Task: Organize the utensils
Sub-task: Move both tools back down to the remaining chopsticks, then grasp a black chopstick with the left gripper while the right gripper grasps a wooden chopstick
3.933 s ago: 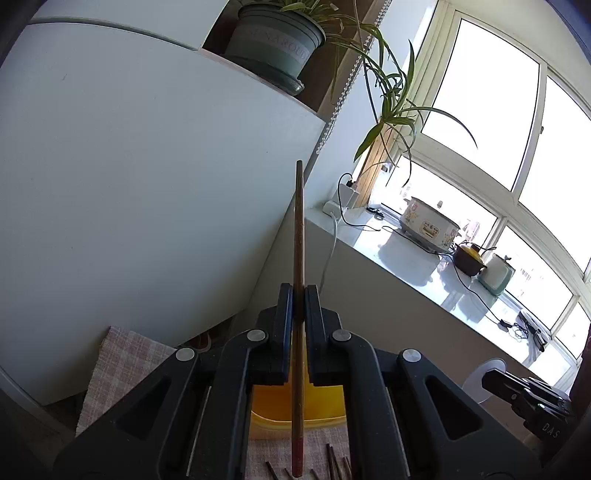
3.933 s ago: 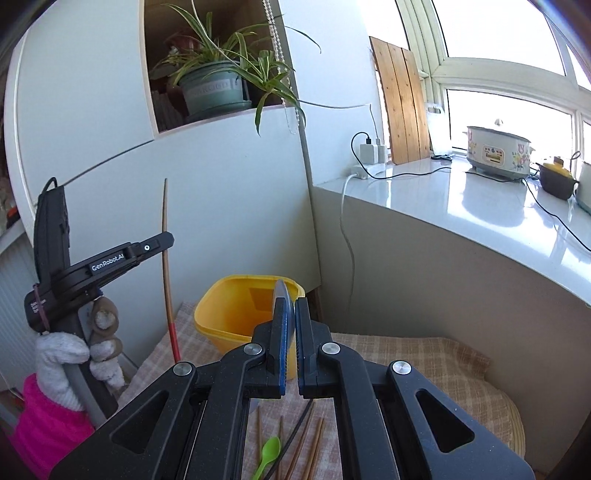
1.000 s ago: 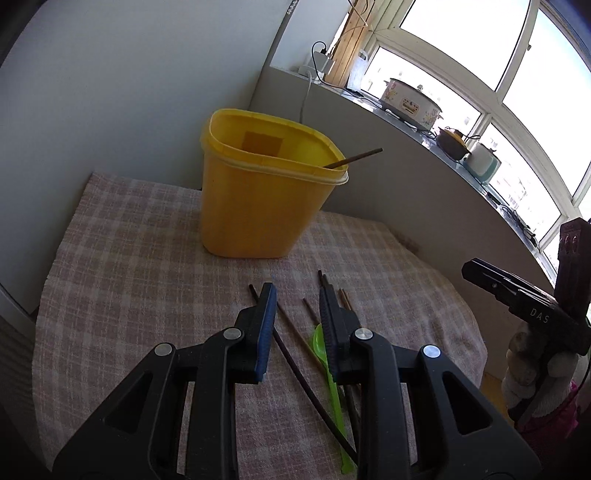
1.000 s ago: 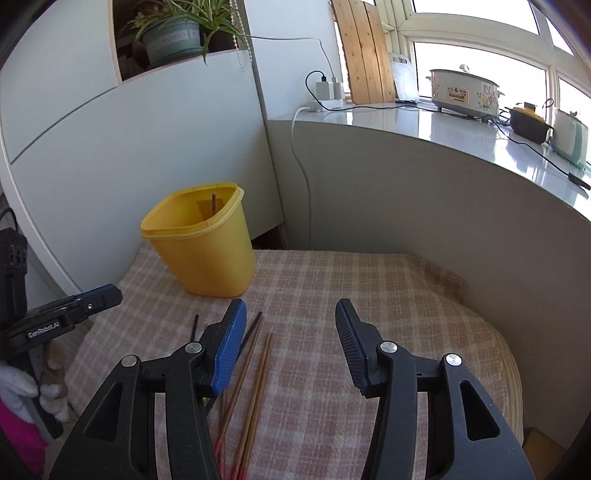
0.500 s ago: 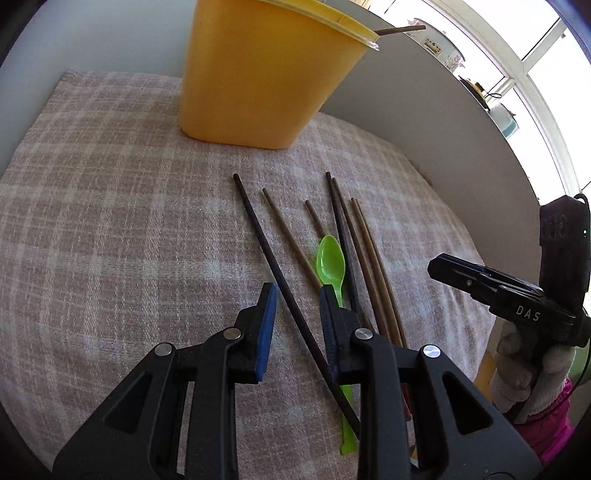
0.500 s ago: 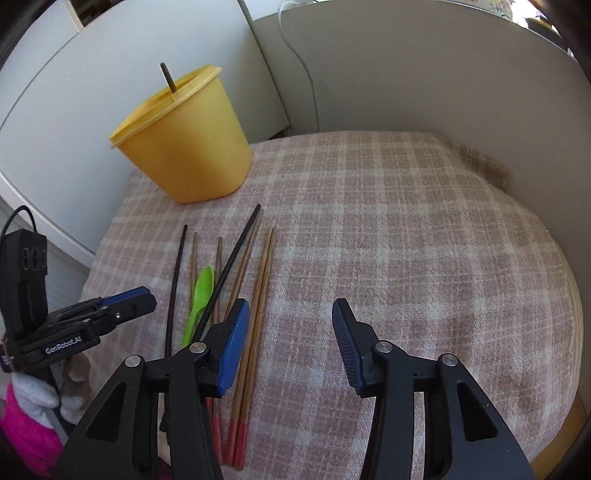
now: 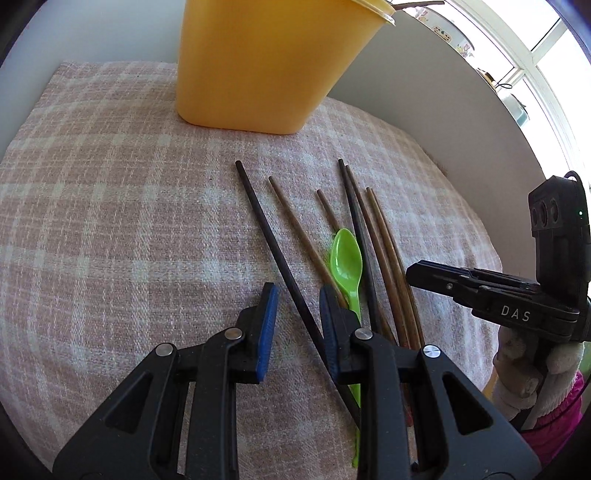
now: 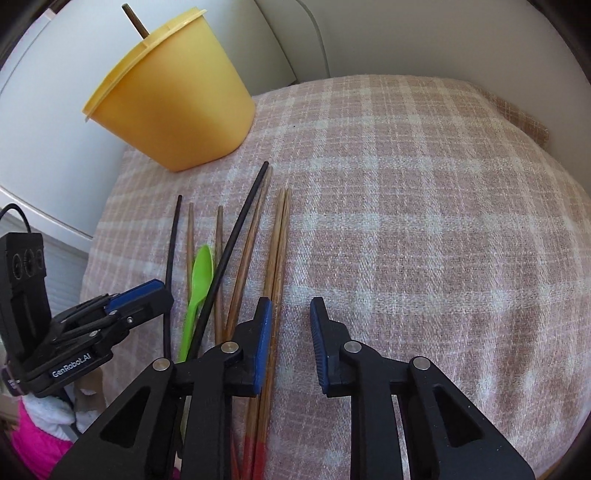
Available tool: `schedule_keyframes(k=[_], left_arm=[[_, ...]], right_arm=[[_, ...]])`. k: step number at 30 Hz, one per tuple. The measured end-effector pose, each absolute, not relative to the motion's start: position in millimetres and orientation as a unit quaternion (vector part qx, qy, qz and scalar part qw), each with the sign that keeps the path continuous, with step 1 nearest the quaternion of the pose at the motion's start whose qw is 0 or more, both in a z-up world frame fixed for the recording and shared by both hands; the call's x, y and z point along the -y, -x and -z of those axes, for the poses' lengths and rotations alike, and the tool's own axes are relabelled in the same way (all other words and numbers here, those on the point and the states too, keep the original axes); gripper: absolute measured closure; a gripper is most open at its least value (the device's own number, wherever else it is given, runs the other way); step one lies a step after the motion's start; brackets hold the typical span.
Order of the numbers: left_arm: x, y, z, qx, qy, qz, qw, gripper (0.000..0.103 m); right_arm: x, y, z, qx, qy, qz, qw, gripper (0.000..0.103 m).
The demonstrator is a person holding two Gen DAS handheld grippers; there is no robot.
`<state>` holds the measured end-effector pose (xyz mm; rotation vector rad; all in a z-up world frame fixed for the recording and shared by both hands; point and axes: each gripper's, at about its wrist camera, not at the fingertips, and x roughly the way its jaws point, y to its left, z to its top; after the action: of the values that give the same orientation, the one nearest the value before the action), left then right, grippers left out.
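Observation:
Several chopsticks and a green spoon [image 7: 345,260] lie on a pink checked cloth [image 7: 110,221] in front of a yellow tub [image 7: 258,62] that holds one brown chopstick [image 8: 135,20]. My left gripper [image 7: 295,301] is open low over the cloth, its jaws on either side of a black chopstick [image 7: 273,251]. My right gripper [image 8: 290,310] is open, its left pad [image 8: 264,332] beside a pair of red-tipped wooden chopsticks [image 8: 275,266]. The spoon [image 8: 199,273] and the tub [image 8: 173,99] also show in the right wrist view.
A white wall and cabinet [image 8: 37,122] stand behind the tub. A grey ledge wall [image 7: 424,110] borders the cloth on the right, with windows above. The cloth drops off at its front and side edges.
Both grippers have come down closer to the utensils. The left one now straddles the black chopstick. The right jaws have narrowed and sit by the wooden pair.

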<state>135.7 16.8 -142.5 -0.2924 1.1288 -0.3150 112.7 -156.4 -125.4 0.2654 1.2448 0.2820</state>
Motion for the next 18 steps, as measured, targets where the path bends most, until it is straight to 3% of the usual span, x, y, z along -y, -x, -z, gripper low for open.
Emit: schedule_keyframes(k=[5, 11, 18], left_arm=[[-12.5, -138.6, 143.7, -0.53, 0.131, 0.149, 0.825, 0.08], [-8.8, -140.7, 146.2, -0.531, 0.119, 0.145, 0.827, 0.093], [-18.5, -141.8, 145.9, -0.535, 0.11, 0.147, 0.825, 0.093]], right_arm=[[151.5, -117.7, 128.4, -0.583, -0.111, -0.132, 0.794, 0.087], [152.4, -120.1, 130.3, -0.588, -0.109, -0.133, 0.79, 0.089], [146.6, -125.1, 129.7, -0.596, -0.089, -0.133, 0.787, 0.09]])
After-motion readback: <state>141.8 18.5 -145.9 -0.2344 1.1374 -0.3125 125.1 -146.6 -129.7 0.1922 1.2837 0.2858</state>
